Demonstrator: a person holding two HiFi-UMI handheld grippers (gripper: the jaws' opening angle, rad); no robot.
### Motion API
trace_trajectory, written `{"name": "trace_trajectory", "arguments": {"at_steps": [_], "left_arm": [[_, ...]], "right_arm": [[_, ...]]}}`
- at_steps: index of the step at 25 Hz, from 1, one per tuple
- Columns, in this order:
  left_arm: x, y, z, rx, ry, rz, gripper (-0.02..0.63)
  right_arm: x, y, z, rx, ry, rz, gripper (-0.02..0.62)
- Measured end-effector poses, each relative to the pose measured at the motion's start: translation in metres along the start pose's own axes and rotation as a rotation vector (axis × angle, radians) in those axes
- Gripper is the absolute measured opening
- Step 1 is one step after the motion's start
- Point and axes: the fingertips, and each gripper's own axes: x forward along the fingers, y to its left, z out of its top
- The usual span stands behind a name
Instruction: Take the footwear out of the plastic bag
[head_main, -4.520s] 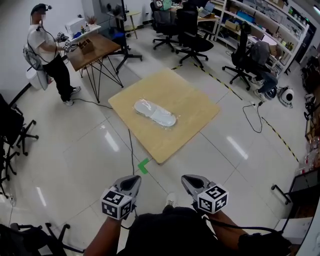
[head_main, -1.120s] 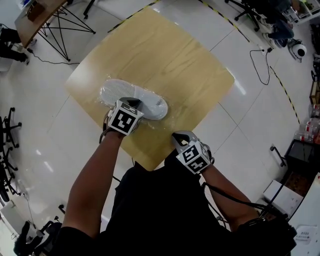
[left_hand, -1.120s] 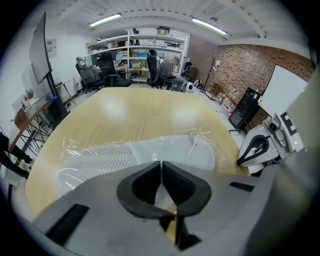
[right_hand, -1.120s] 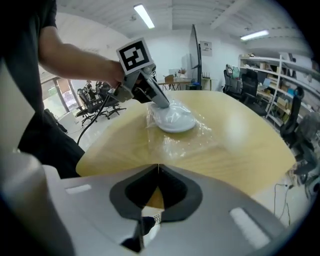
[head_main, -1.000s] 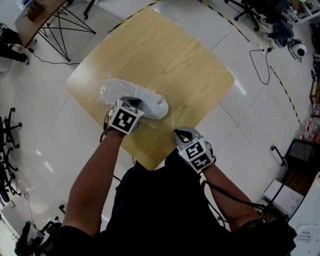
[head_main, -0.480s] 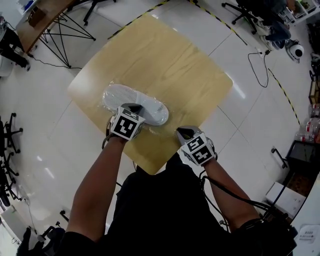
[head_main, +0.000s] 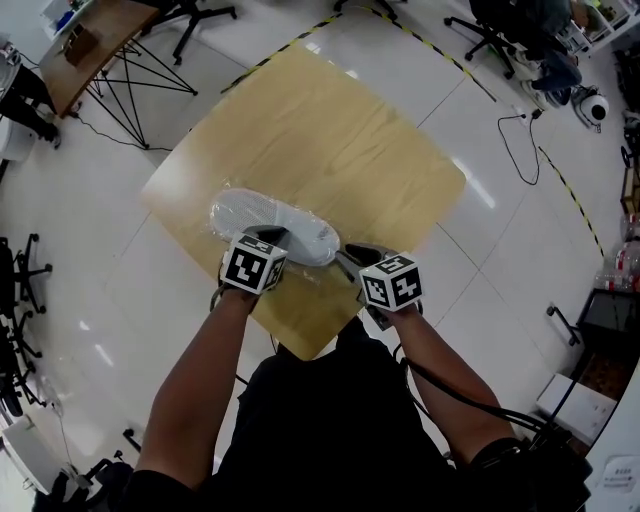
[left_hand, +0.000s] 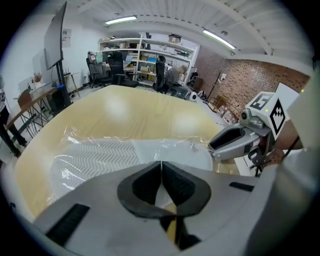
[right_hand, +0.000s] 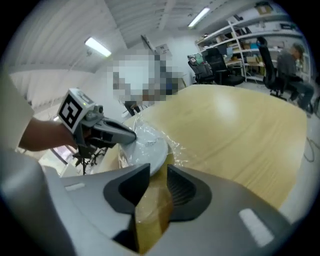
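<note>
While the footwear (head_main: 275, 215) lies flat inside the clear plastic bag (right_hand: 176, 148) near the near-left corner of the wooden table (head_main: 380, 150), both grippers are at it.

Left gripper (head_main: 265, 238) — jaws pressed fully together on the bag film at the footwear's near long side, with a thin white sliver in the seam.

Right gripper (head_main: 350, 252) — jaws part-open with a narrow gap and nothing clamped. Tabletop shows through the gap; the footwear's rounded end and crinkled film sit just ahead of the tips.

The 2 grippers are near each other, not touching. Chevron pattern shows on 1 half of the footwear.
</note>
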Motion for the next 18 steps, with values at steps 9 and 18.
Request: {"name": "trace_trajectory", "arguments": {"at_steps": [9,18], "left_arm": [[0.000,0.001,0.001,-0.055,-0.030,-0.001,0.009],[-0.013,0.010,0.001,-0.046,-0.056,0.032,0.011]], "right_arm": [[0.011,0.003,0.003,0.072,0.049,0.021,0.114],[-0.011,-0.017,0.004,0.170,-0.003,0.034,0.043]]}}
